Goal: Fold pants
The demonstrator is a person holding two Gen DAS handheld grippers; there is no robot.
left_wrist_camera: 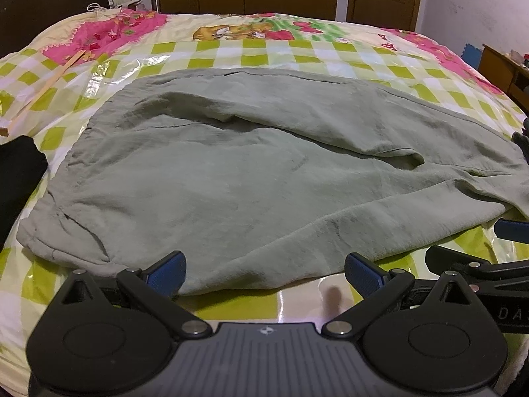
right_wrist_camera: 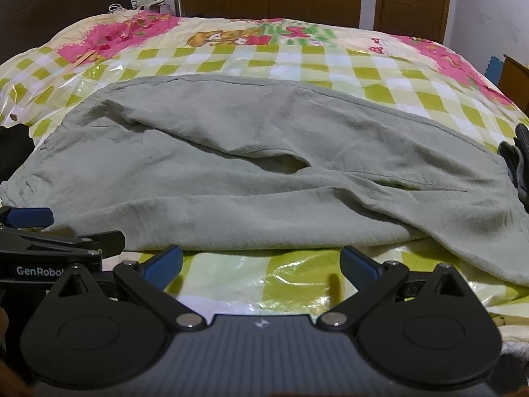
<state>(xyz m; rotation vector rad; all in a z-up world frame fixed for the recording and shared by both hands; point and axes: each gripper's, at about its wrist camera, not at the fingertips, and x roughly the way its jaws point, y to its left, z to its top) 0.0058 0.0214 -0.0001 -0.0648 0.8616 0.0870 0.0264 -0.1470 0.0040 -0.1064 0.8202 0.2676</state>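
Across the bed, from my left to my right, I record the following. At the far left edge lies one dark garment (left_wrist_camera: 16, 172), apart from the work, and one pale wooden stick (left_wrist_camera: 49, 81) rests on the bedspread (left_wrist_camera: 264, 51) beyond it. One pair of grey-green pants (left_wrist_camera: 248, 178) lies spread over the middle of the checked bedspread, waistband end to the left, legs running right, one leg lapped partly over the other with a small gap showing between them. I judge the fold barely begun: the legs are roughly brought together, but no crosswise fold is made and the cloth is still wrinkled, so nearly all the folding is left. My left gripper (left_wrist_camera: 264, 273) has its jaws wide apart, empty, poised at the near hem with the fabric edge just between the blue pads (left_wrist_camera: 167, 273). My right gripper (right_wrist_camera: 261, 264) likewise stands spread and empty, just short of the near edge of the pants. At the far right edge I see one more dark item (right_wrist_camera: 517, 165), too little of it to identify. Count: two grippers, one pair of pants.
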